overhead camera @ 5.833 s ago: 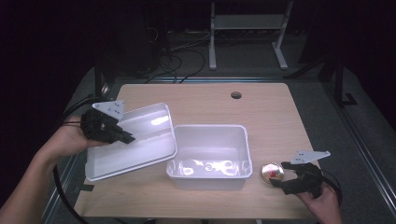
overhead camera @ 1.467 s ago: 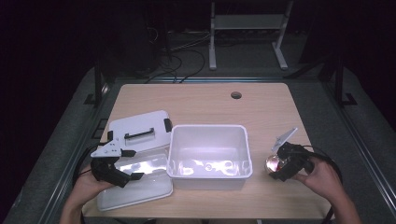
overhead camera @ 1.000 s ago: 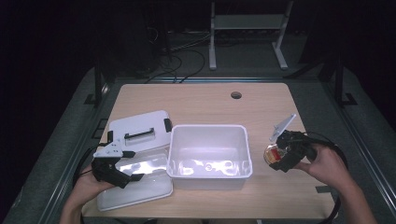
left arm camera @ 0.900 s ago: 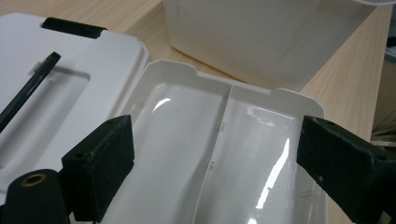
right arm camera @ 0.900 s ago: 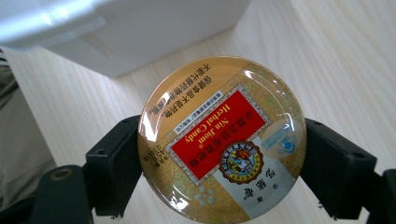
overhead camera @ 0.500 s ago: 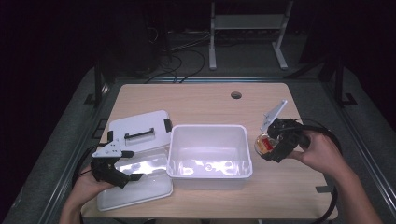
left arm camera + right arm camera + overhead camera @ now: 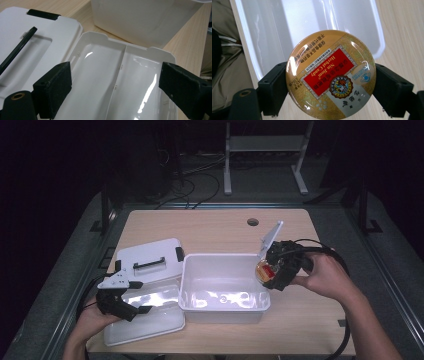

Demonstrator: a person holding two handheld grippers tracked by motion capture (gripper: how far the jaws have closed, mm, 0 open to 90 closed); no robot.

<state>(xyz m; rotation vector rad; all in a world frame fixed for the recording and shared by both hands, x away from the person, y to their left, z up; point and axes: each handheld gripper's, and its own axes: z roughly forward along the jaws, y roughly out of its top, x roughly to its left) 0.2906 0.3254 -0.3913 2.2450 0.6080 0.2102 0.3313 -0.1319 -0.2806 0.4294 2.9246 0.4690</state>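
Dark room all around, with a light wood desk [image 7: 210, 227] lit up in the middle. From the high view, a white tub [image 7: 225, 287] sits mid-desk, and a white lid [image 7: 147, 262] with a black handle lies just left of it, overlapping a shallow white tray [image 7: 150, 320] nearer the person. Left gripper [image 7: 120, 302] hovers over that tray. Right gripper [image 7: 272, 270] is at the tub's right rim, clamped on a round candy tin [image 7: 264, 269].

Left gripper view: jaws spread wide apart, nothing between them, glossy tray [image 7: 120, 82] right below, lid [image 7: 32, 47] to the left, tub [image 7: 140, 20] wall up top.

Right gripper view: jaws squeeze the tin [image 7: 330, 75] from both sides, red "Herbal Candy" label facing the camera. Tin hangs over the tub [image 7: 312, 22] edge, partly over desk [image 7: 402, 37].
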